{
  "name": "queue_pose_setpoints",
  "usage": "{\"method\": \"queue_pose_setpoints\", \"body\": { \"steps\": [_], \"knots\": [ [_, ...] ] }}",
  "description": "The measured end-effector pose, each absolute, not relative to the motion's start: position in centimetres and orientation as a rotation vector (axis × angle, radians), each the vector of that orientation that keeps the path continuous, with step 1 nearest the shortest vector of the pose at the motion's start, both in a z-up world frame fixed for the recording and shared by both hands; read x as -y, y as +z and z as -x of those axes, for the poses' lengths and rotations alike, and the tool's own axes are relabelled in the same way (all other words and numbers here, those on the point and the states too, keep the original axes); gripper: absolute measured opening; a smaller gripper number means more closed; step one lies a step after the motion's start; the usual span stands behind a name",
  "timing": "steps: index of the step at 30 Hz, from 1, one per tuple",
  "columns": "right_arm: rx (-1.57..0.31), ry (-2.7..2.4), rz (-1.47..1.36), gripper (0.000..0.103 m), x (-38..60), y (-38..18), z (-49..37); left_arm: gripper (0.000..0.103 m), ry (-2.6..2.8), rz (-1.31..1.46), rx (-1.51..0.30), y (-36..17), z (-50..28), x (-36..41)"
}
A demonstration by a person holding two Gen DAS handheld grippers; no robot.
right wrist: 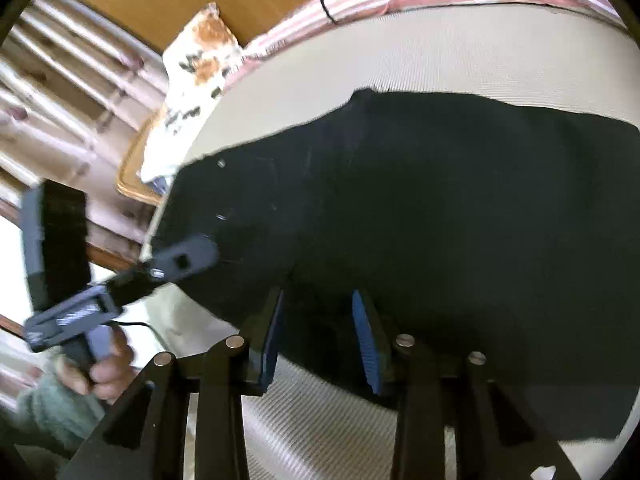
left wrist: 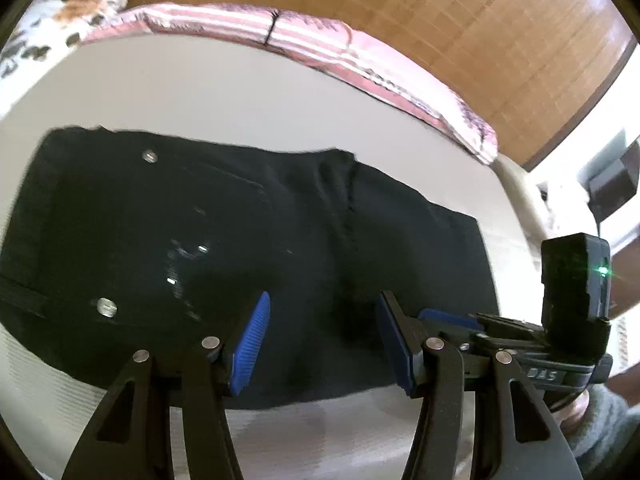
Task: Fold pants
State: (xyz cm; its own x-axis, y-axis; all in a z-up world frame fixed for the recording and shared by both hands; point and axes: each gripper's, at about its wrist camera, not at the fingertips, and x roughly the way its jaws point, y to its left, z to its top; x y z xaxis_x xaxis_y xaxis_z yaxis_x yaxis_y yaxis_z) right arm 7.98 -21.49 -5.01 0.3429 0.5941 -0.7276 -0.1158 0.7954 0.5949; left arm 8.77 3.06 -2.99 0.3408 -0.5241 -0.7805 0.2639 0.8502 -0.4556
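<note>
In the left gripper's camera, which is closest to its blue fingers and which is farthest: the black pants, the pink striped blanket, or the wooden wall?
From the left gripper:
1. Black pants: nearest, lying right under and ahead of the fingers.
2. Pink striped blanket: past the pants, along the far edge of the white bed.
3. Wooden wall: farthest, behind the blanket.

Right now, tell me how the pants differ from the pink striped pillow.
The pants are plain black; the pillow is pink with white stripes. The pants lie flat mid-bed under both claws; the pillow sits plump along the far edge by the wooden headboard. Both rest on the same beige sheet.
</note>
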Motion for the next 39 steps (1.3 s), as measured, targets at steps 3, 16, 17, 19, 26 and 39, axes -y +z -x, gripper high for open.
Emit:
{"method": "queue_pose_setpoints", "body": {
  "steps": [3,16,17,19,26,39],
  "knots": [
    [-1.095,0.432,-0.556,0.039,23.7,-4.2,-6.9,0.056,-0.562,0.311,-1.153,-3.4,-8.9,-2.5],
    [-1.053,0.261,-0.771,0.039,30.3,-5.7,-4.8,0.056,-0.589,0.467,-1.386,-7.9,-10.5,-0.2],
    [-1.052,0.259,-0.780,0.039,30.4,-5.8,-4.7,0.056,-0.588,0.477,-1.390,-8.1,-10.5,-0.3],
    [-1.050,0.255,-0.796,0.039,30.6,-6.0,-4.7,0.056,-0.597,0.499,-1.391,-8.3,-10.7,-0.2],
    [-1.053,0.253,-0.825,0.039,31.0,-6.6,-4.5,0.044,-0.674,0.545,-1.442,-9.1,-10.9,1.2],
    [-1.057,0.238,-0.838,0.039,31.5,-6.8,-4.2,0.041,-0.664,0.578,-1.442,-9.6,-11.5,2.2]
  ]
}}
